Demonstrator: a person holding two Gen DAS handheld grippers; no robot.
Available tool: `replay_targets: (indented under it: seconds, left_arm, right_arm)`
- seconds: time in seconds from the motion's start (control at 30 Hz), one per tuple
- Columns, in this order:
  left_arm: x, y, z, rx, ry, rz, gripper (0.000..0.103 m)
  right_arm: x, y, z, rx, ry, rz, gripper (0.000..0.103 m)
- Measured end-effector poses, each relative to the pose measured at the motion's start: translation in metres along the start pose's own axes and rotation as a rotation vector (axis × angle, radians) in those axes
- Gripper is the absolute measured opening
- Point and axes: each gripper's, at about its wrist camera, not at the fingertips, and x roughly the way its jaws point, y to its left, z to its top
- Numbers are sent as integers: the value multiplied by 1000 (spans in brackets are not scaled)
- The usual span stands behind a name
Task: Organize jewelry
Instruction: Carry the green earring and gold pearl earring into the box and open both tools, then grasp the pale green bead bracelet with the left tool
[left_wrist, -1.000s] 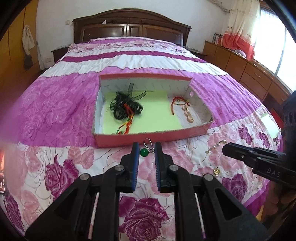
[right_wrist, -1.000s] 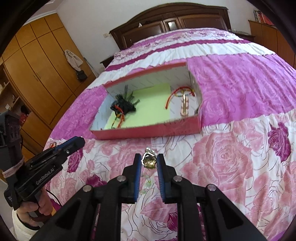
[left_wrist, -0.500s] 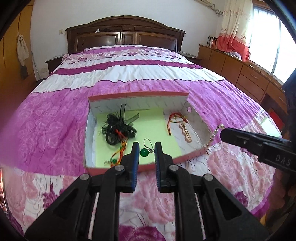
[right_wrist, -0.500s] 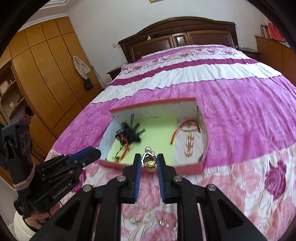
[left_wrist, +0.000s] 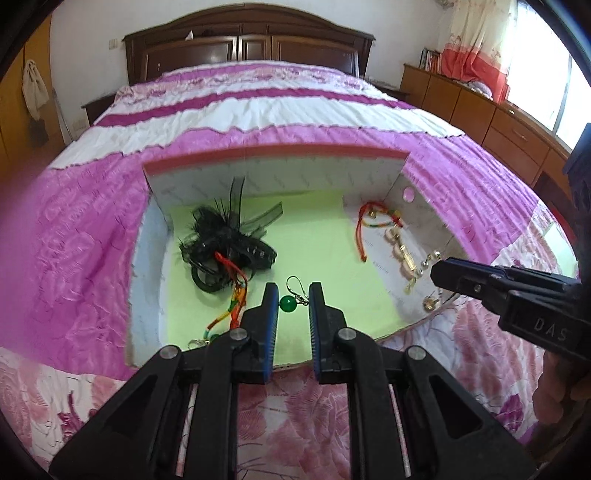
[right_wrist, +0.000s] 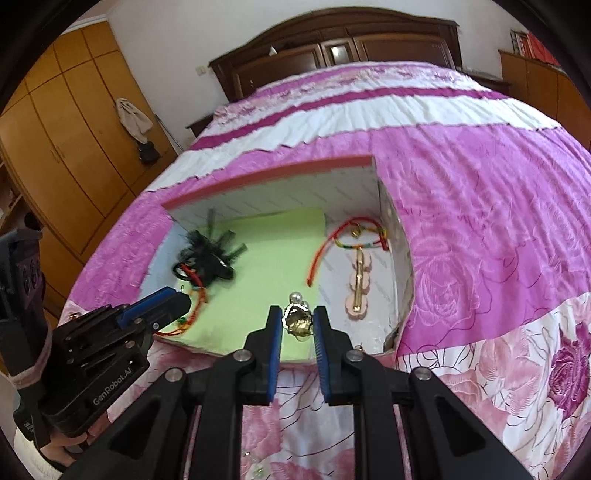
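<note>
**Green bead earring and gold piece held over the box, neither yet released**

Pink-walled, the box (left_wrist: 258, 153) sits on the bed (left_wrist: 288, 110) with a green liner (left_wrist: 317, 251) on its floor. Already inside: a black hair clip (left_wrist: 229, 247) at the left, a red cord (left_wrist: 364, 229) at the right and a pale pink clip (left_wrist: 397, 249) beside that cord.

Left gripper (left_wrist: 291, 304): jaws closed on the earring (left_wrist: 287, 304), which hangs over the liner near the front wall.

Right gripper (right_wrist: 298, 321): jaws closed on a gold ornament (right_wrist: 297, 321). From the left wrist view a beaded chain (left_wrist: 424, 264) dangles from it over the box's right end, with a small gold piece (left_wrist: 429, 303) at the bottom, close to the box floor.

Assessment: the task appears well advanced. Three items lie stored and two more are at the box. Remaining, in my judgement, are both releases. Whether further jewelry lies loose on the bed cannot be told; a small glinting object (right_wrist: 258, 470) on the cover below the right gripper is too small to identify.
</note>
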Motion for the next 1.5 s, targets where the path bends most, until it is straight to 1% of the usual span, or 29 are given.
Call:
replay_targets:
  seconds: [0.23,0.43,0.53,0.73,0.83,1.0,1.23,1.5]
  left_arm:
    - [22,5,-4,-15,56,8,8]
    - [31,9,-6,-31,78,8,8]
    - [32,10,-5,-36,85,24,9]
    - [27,13,-5,-51,90,42,17]
    - [19,14,-6,-60,81,37,20]
    - [4,16,-8,-89,71,15,21]
    - [-20,7,-13,-60,47,2,22]
    - [-43,-3,-17,-39,37,-40,23]
  right_arm:
    - [22,-8,-1,11,59,-31,19]
    - [30,-6,-1,-7,70,-54,19]
    - [30,-7,0,3,67,-46,19]
    - [28,-11,0,43,58,-20,21]
    - [22,-11,-1,53,40,-4,25]
    - [3,-7,-1,53,4,11,26]
    - [-30,-2,-8,46,-41,26,27]
    - [-56,0,-27,35,-44,7,27]
